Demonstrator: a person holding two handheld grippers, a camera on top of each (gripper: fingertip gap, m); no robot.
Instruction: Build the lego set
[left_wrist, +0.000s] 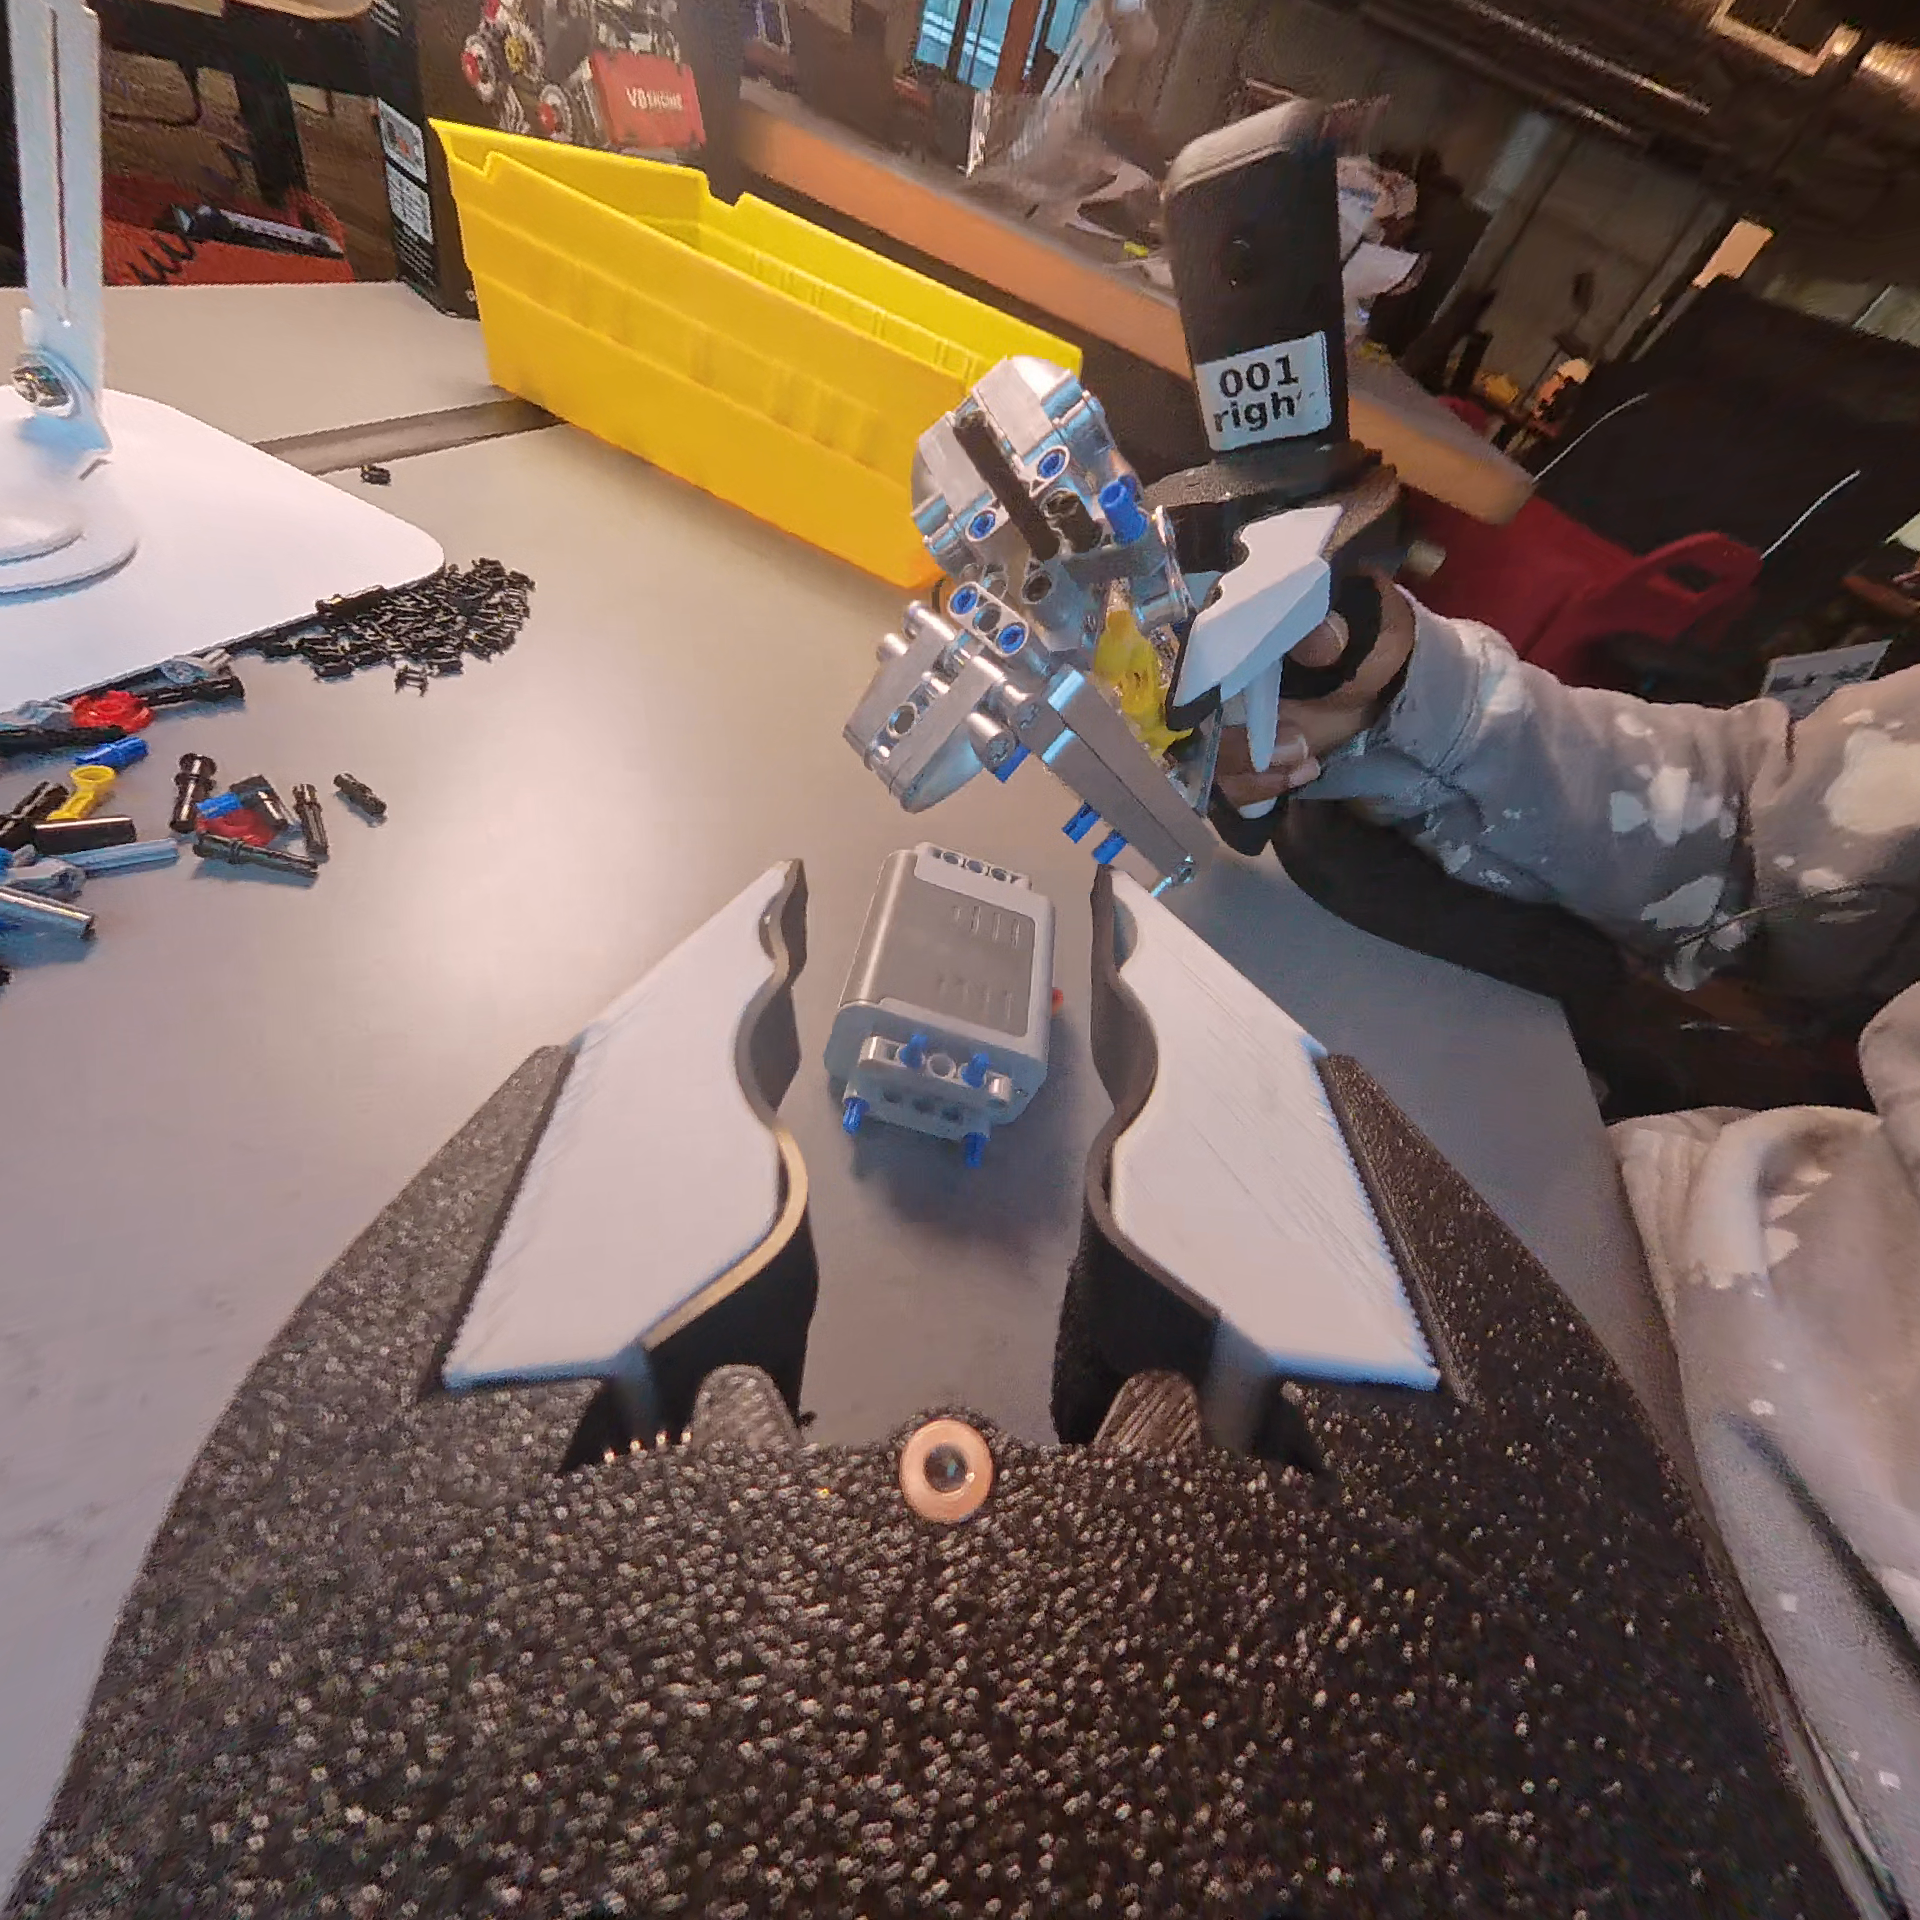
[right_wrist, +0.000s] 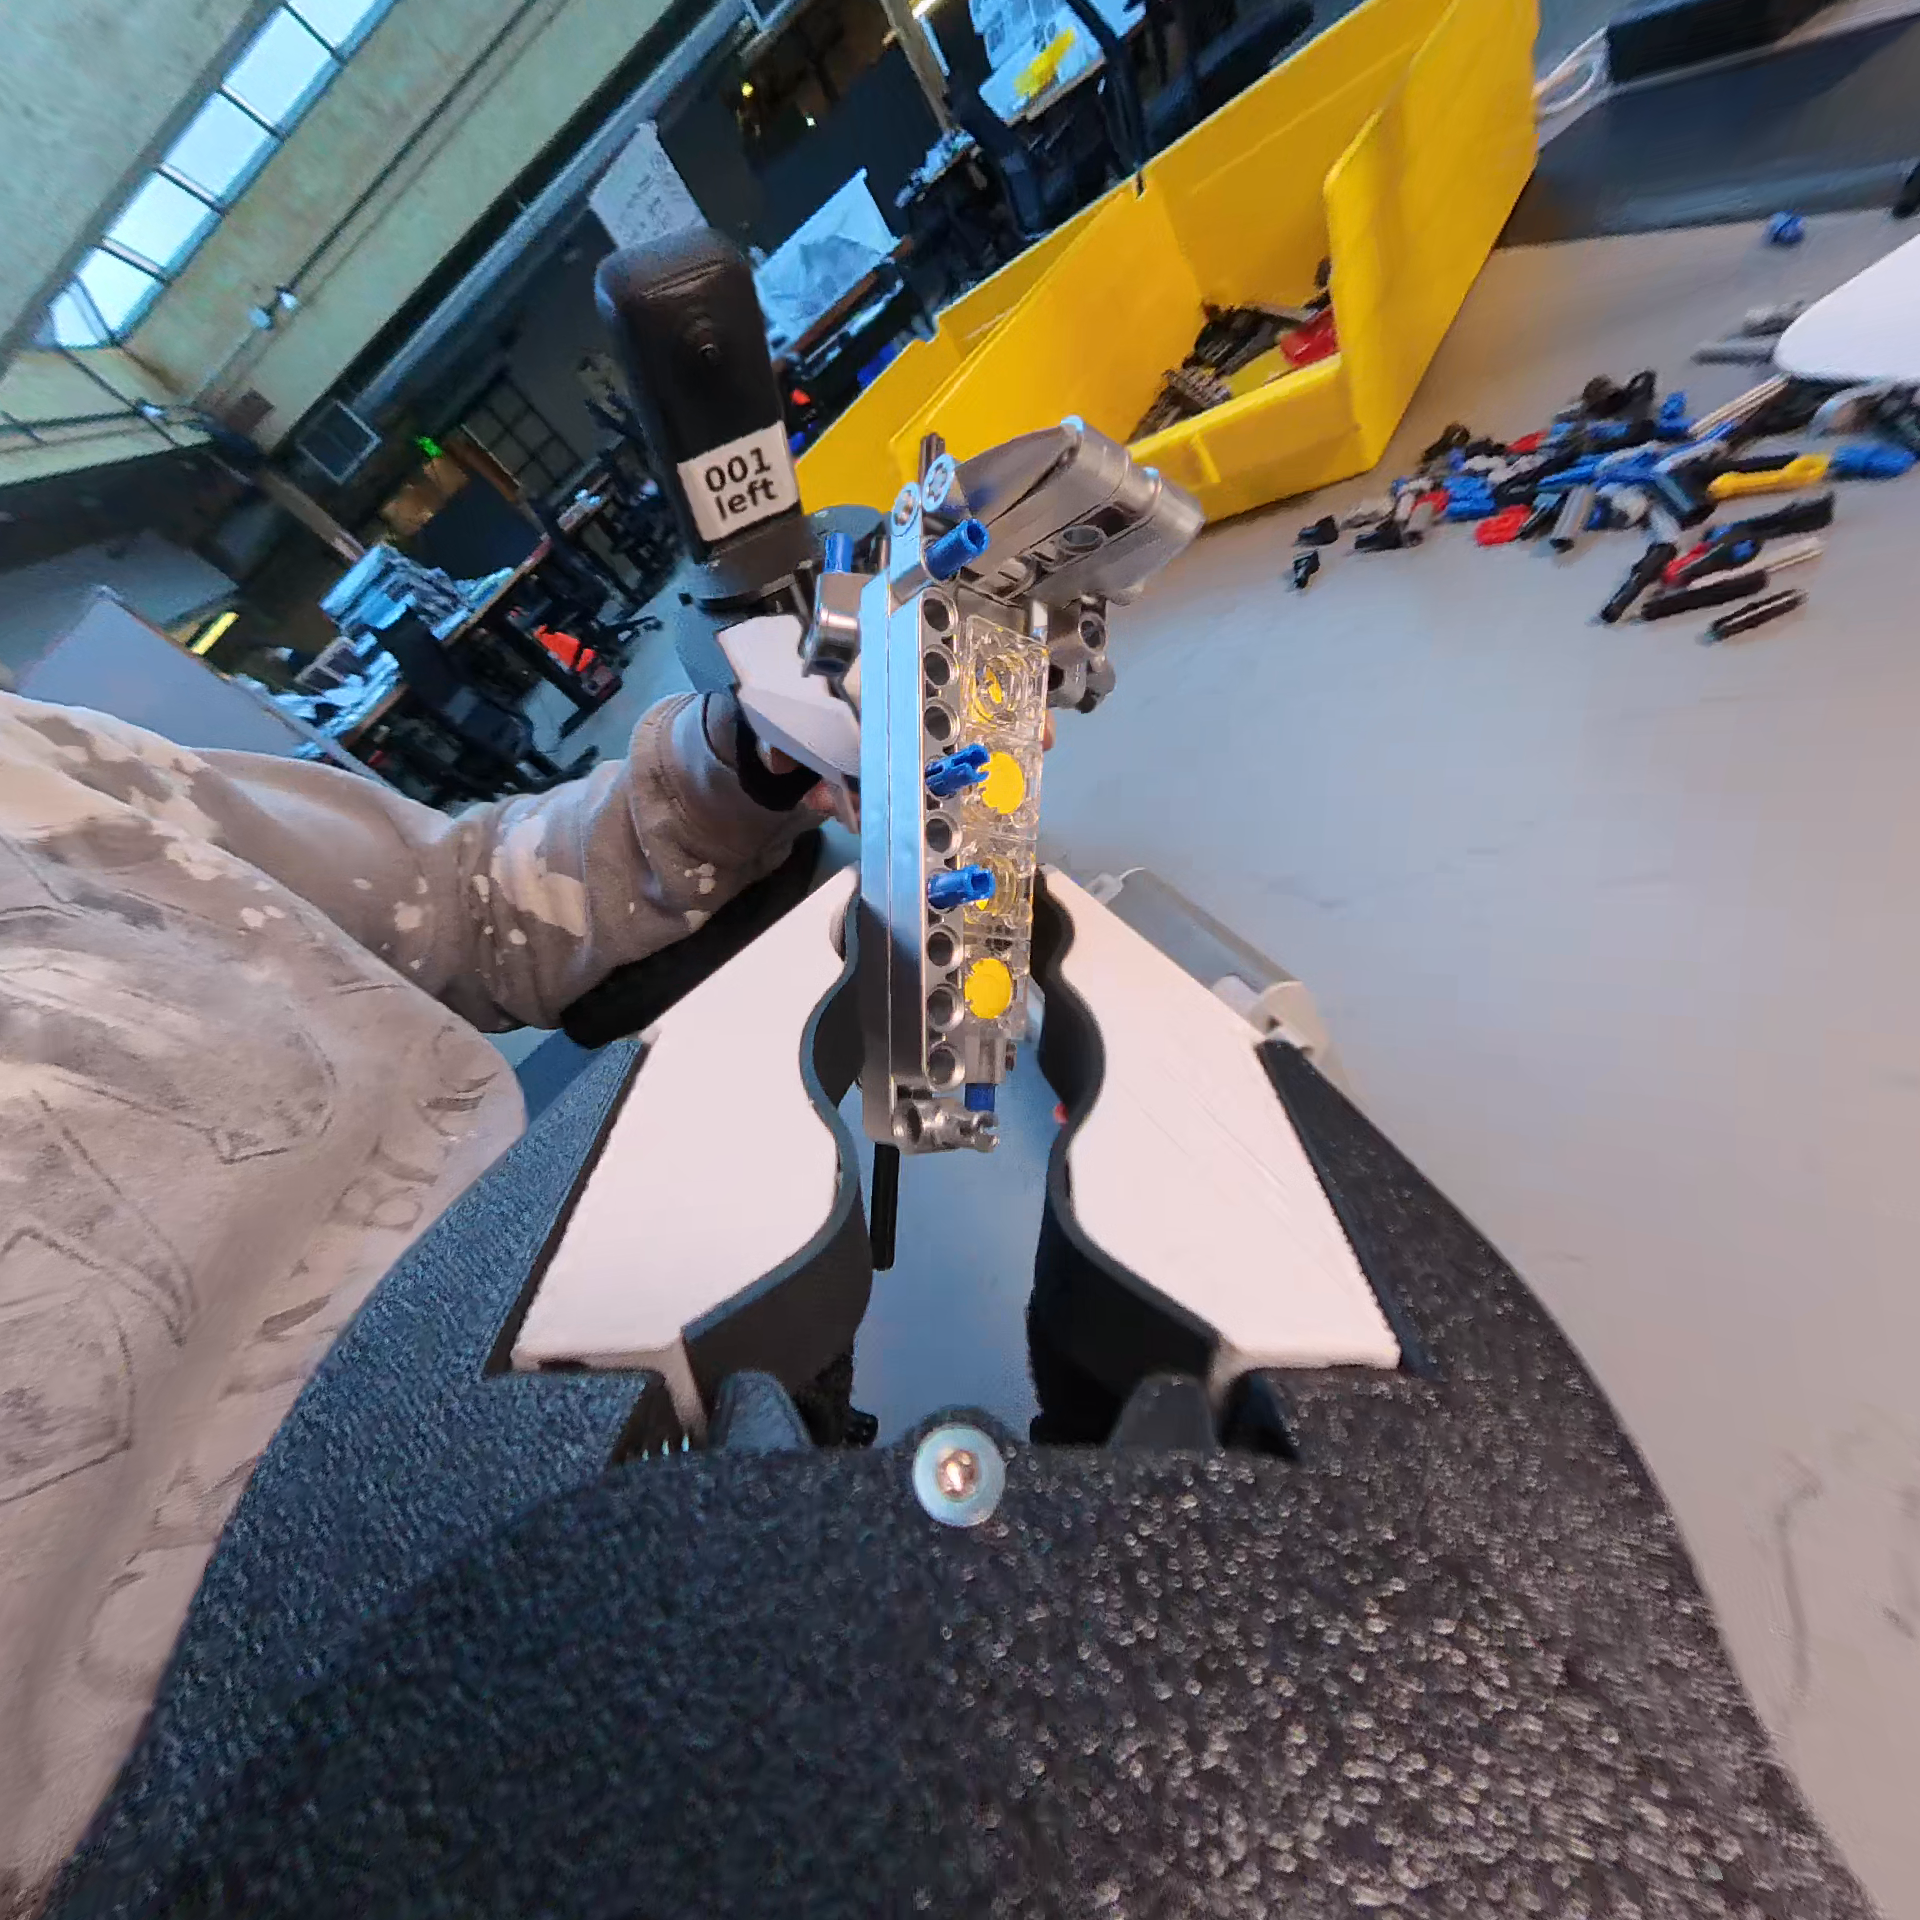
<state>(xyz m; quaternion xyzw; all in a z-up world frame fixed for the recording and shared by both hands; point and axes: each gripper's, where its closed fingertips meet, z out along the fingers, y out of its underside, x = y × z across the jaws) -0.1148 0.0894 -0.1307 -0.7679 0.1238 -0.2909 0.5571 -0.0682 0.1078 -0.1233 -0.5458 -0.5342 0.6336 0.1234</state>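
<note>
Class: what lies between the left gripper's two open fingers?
A grey motor block with blue pins, lying on the table untouched by the left gripper; left wrist view.

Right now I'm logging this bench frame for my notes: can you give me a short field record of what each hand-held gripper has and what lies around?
left hand-held gripper: open, straddling a grey motor block lying on the table
right hand-held gripper: shut on a grey brick assembly, lifted off the table
behind: yellow bin
loose parts: black pins, mixed pieces
</note>
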